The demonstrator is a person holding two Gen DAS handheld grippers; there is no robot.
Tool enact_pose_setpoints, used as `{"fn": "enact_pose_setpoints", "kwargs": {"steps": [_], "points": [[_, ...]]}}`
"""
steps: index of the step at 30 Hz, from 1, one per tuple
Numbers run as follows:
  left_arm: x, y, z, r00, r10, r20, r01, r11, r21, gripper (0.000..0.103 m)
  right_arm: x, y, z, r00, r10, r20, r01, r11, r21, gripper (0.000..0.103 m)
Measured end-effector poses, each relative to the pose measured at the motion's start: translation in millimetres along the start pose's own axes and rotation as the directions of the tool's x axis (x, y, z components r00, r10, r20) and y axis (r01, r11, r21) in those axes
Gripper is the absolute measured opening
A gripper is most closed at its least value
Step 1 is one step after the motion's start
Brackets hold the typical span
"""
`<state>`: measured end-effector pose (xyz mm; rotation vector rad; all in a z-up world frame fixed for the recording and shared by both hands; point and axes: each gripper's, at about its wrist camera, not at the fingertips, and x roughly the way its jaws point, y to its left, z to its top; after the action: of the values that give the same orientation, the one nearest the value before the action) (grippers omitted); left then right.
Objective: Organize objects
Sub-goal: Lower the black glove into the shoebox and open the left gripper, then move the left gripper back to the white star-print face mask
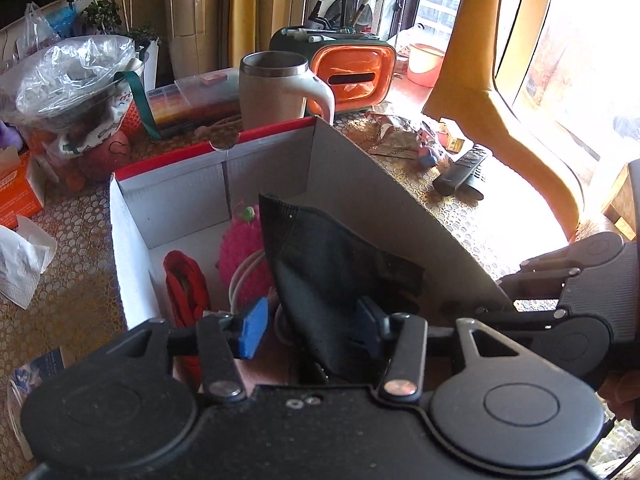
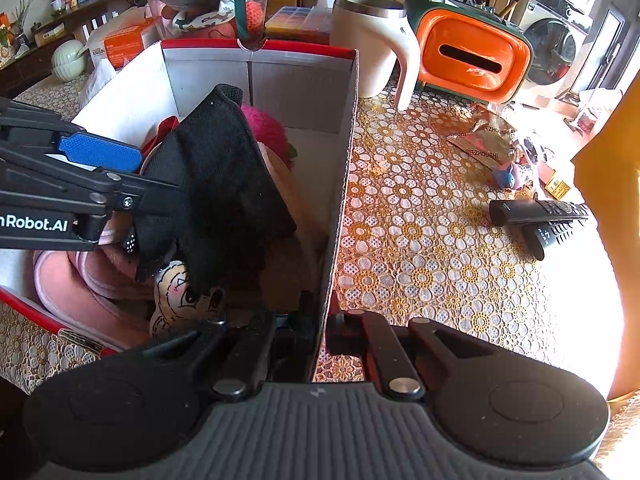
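Standing spread, the left tool [image 1: 310, 326] straddles the black cloth [image 1: 332, 264] in the box [image 2: 344, 168], whose wall the right tool [image 2: 320, 320] pinches; cloth may snag a pad [image 1: 252, 332].

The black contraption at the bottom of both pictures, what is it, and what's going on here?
Those are two hand-held grippers, clamps a person squeezes, each carrying a wide-angle camera looking along its fingers. One picture comes from the left gripper, the other from the right gripper. The right one is clamped on the side wall of a red-rimmed cardboard box. The left one, jaws apart, has a black cloth between its blue pads over the box, which already holds soft pink things. On the flowered tablecloth stand a mug and an orange container, with two remotes nearby.
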<state>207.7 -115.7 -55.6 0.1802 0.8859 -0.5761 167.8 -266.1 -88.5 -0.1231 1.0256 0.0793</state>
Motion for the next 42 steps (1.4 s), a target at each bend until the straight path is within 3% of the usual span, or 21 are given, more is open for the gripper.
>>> {"fn": "enact_pose_setpoints", "kwargs": {"steps": [17, 25, 37, 42], "points": [[-62.9, 23.6, -12.3, 0.994, 0.033, 0.106, -0.028, 0.998, -0.051, 0.081, -0.4, 1.1, -0.6, 1.000, -0.004, -0.002, 0.004, 1.000, -0.007, 0.004], [-86.0, 55.1, -26.3, 0.988, 0.095, 0.121, -0.084, 0.992, -0.096, 0.085, -2.9, -2.8, -2.2, 1.000, -0.002, -0.008, 0.002, 1.000, -0.009, 0.004], [-114.1, 118.9, -43.5, 0.968, 0.220, 0.125, -0.190, 0.958, -0.216, 0.102, -8.5, -11.9, -9.7, 1.000, 0.005, -0.022, -0.006, 1.000, -0.009, 0.004], [-112.0, 146.0, -54.8, 0.960, 0.265, 0.094, -0.233, 0.936, -0.262, 0.102, -10.2, -12.7, -11.3, 1.000, 0.009, -0.026, -0.009, 1.000, -0.013, 0.004]]}}
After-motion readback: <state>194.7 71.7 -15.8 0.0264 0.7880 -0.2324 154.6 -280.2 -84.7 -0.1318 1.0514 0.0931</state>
